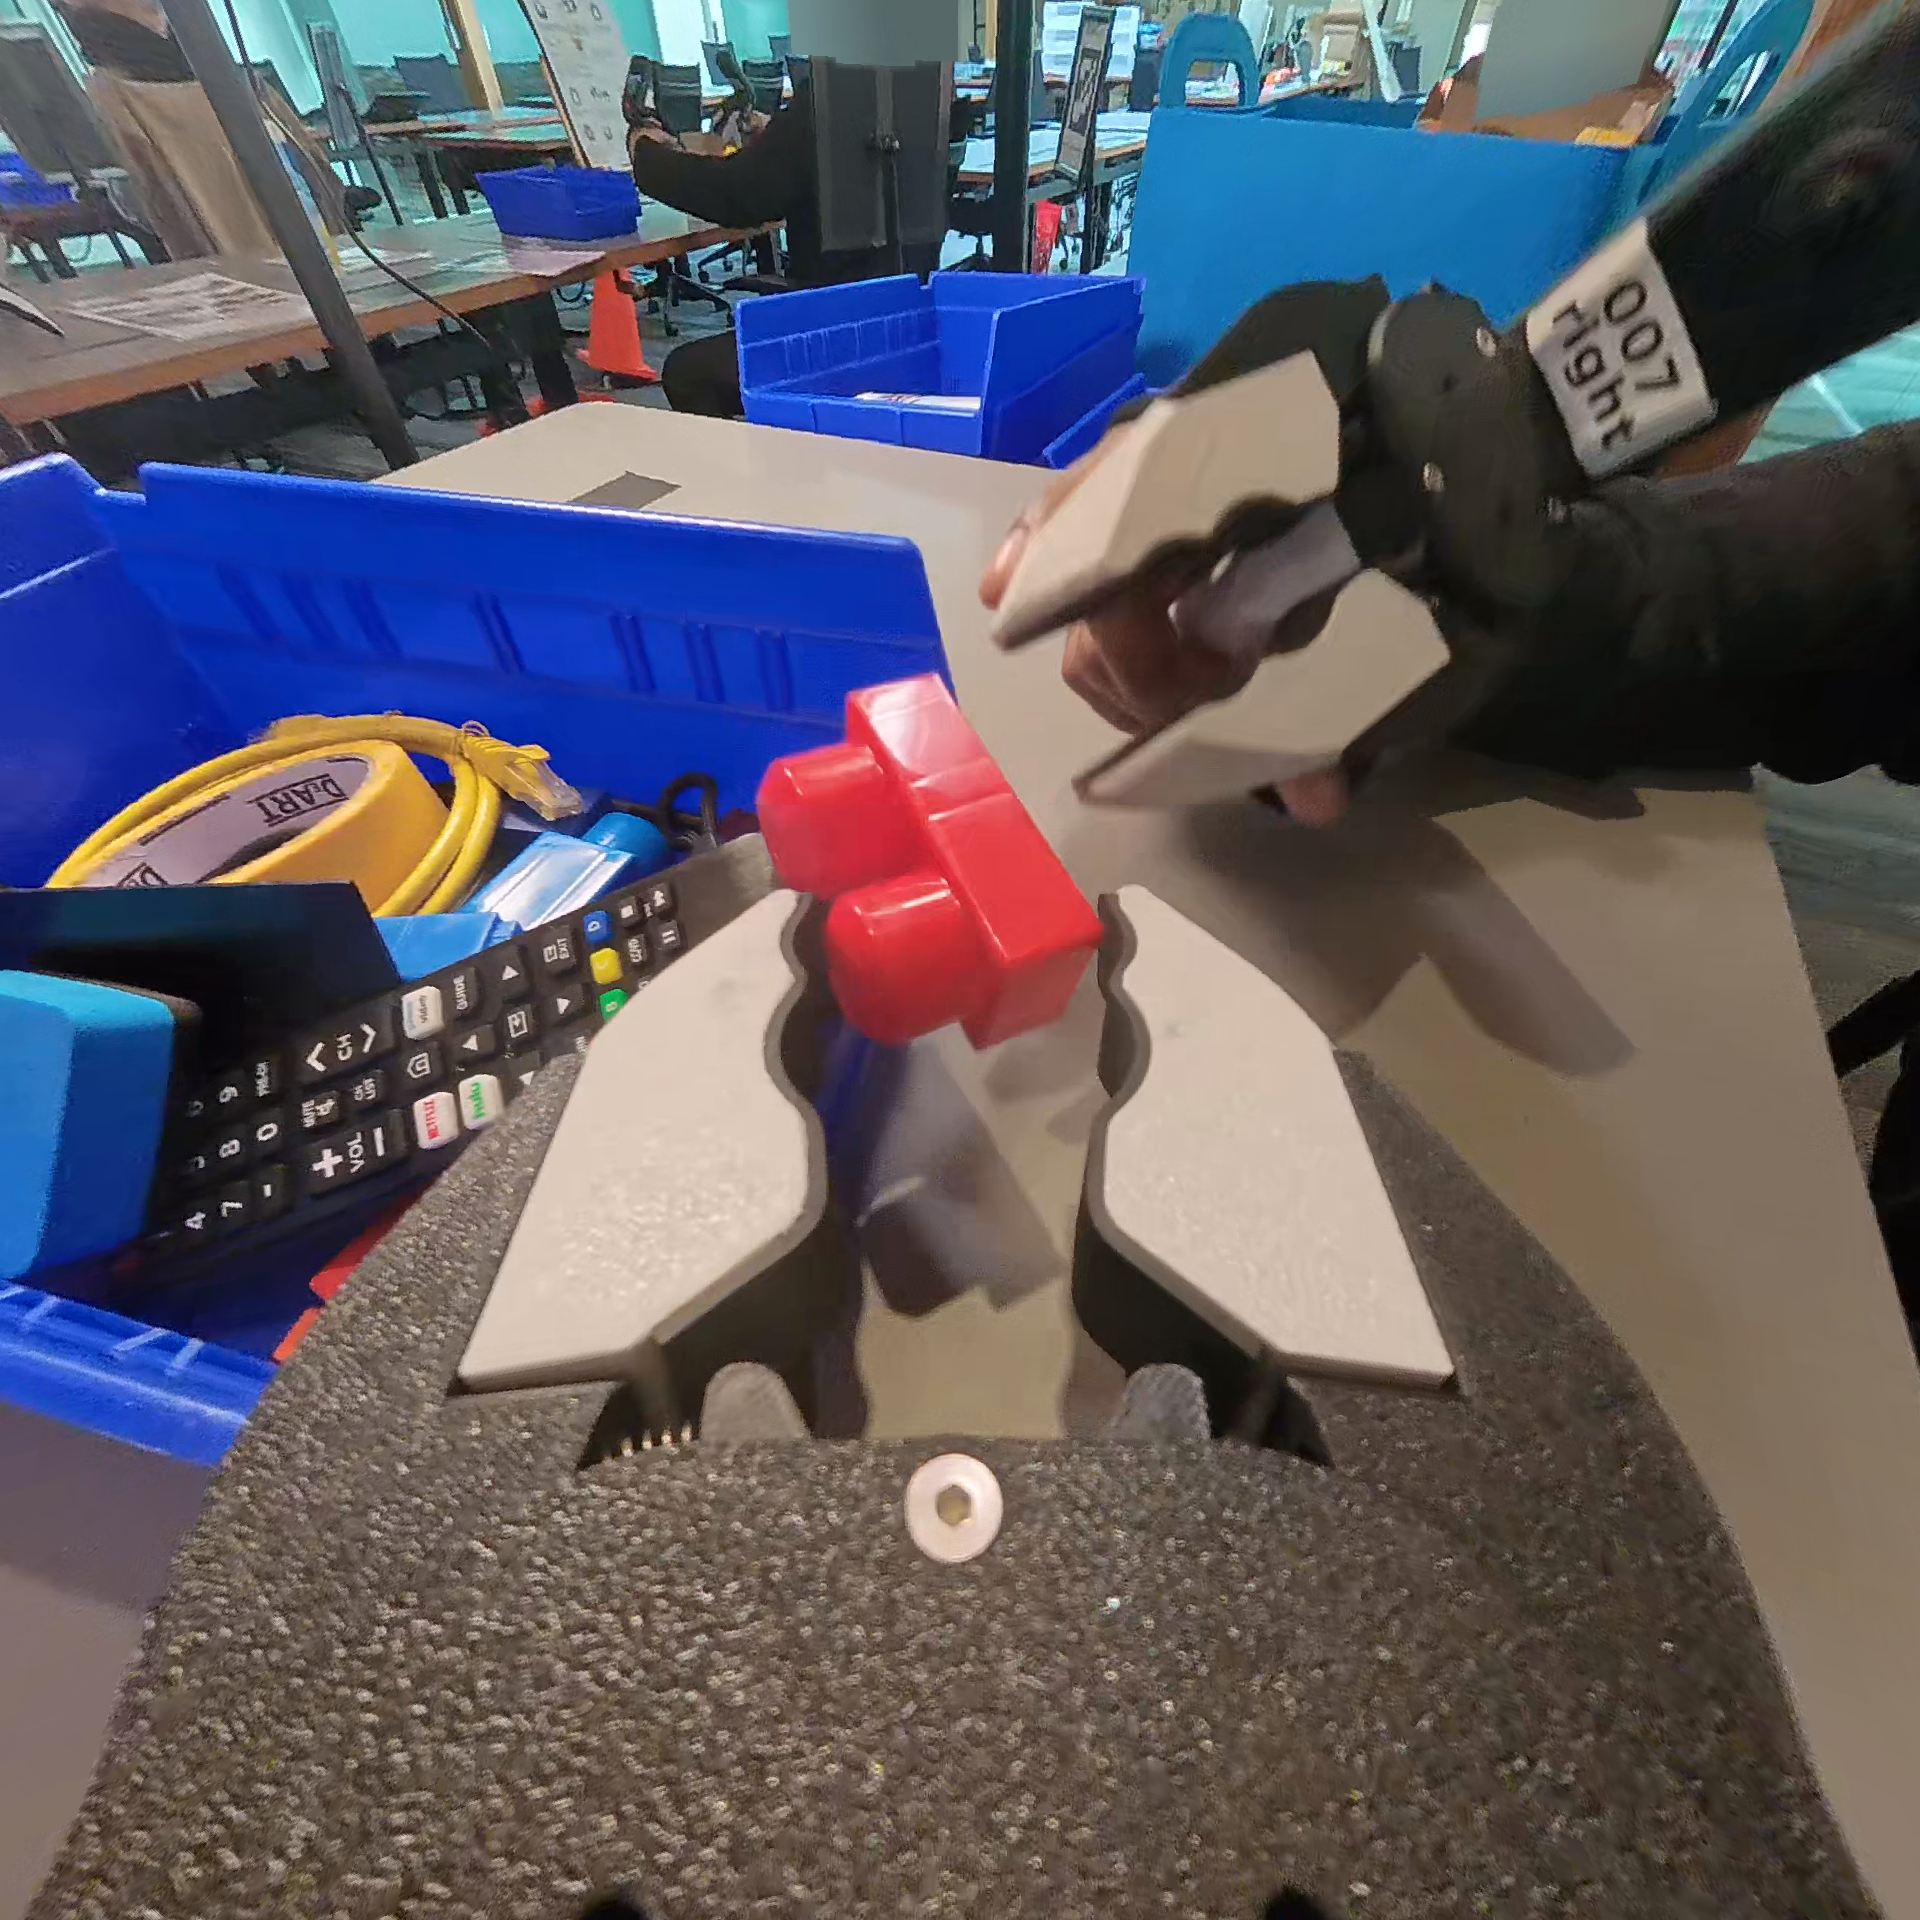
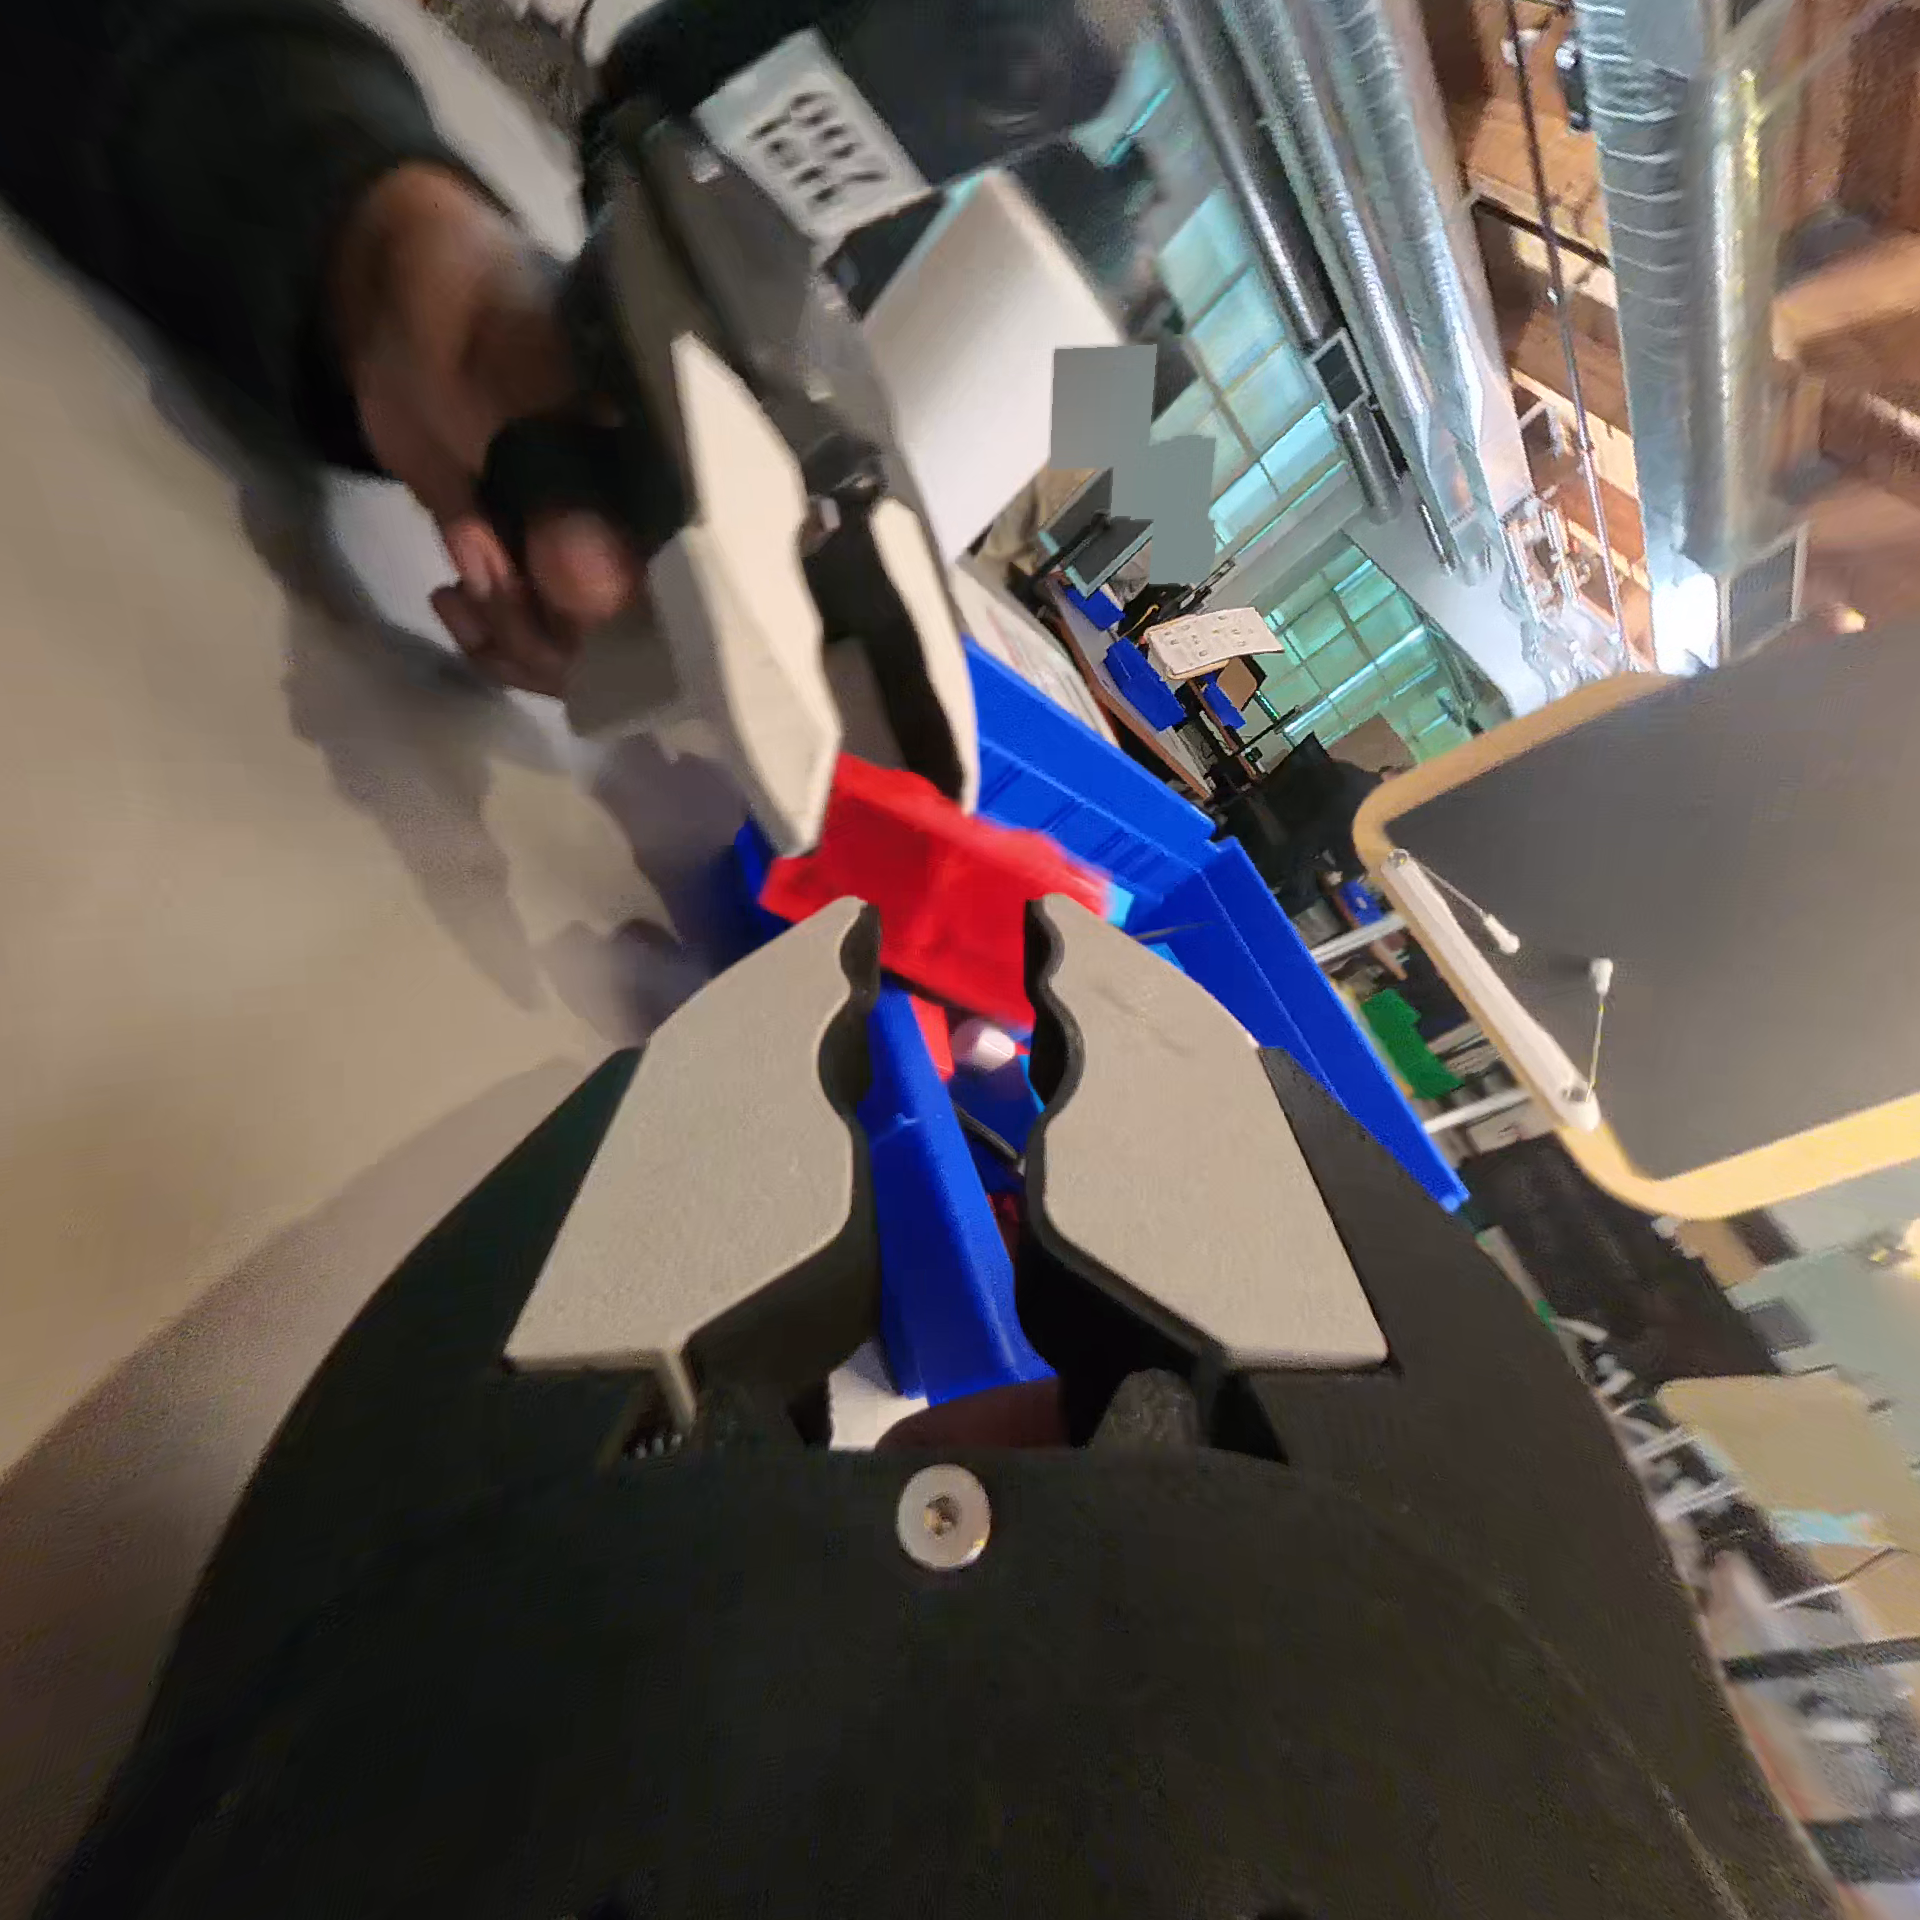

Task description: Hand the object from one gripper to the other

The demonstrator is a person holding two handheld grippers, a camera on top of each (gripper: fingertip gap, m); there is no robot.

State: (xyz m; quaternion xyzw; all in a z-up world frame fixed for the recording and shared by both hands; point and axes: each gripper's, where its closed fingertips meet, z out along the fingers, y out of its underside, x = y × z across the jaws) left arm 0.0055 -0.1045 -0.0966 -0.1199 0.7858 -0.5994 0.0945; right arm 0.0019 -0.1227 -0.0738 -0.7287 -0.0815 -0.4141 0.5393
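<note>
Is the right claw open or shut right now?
Open. In the left wrist view the right claw hangs beside the red block with its two grey fingers spread, a clear gap between them and nothing gripped.

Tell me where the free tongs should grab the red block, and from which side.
Grip the red block on its flat rectangular body, across the two flat faces, coming from the right tongs side. The left tongs hold its lower end; the rounded studs face away and would probably slip.

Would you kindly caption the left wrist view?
Left gripper holds a red block toward the open right gripper.
</note>
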